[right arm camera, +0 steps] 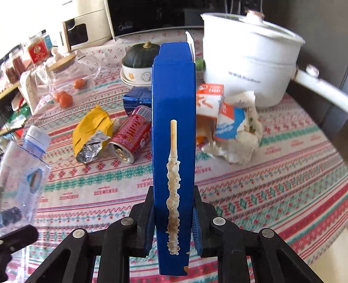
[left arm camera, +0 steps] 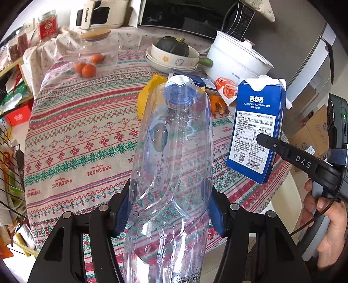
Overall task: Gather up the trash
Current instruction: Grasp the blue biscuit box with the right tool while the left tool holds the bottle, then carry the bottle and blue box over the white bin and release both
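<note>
My left gripper (left arm camera: 170,204) is shut on a clear empty plastic bottle (left arm camera: 174,141) with a pale blue cap, held above the table. The bottle also shows in the right wrist view (right arm camera: 24,165) at the left. My right gripper (right arm camera: 173,209) is shut on a blue biscuit box (right arm camera: 174,130), held upright above the table with its narrow side toward the camera. The box also shows in the left wrist view (left arm camera: 256,132) at the right, a black finger across it. On the table lie a yellow foil wrapper (right arm camera: 91,132), a red can (right arm camera: 130,139), a red-white carton (right arm camera: 209,100) and crumpled paper (right arm camera: 237,135).
A round table with a patterned cloth (right arm camera: 271,185) holds a white electric pot (right arm camera: 250,56), stacked bowls with a green squash (right arm camera: 139,63), a glass jar with oranges (right arm camera: 65,85) and a small blue carton (right arm camera: 137,100). A microwave (left arm camera: 191,15) and an appliance stand behind.
</note>
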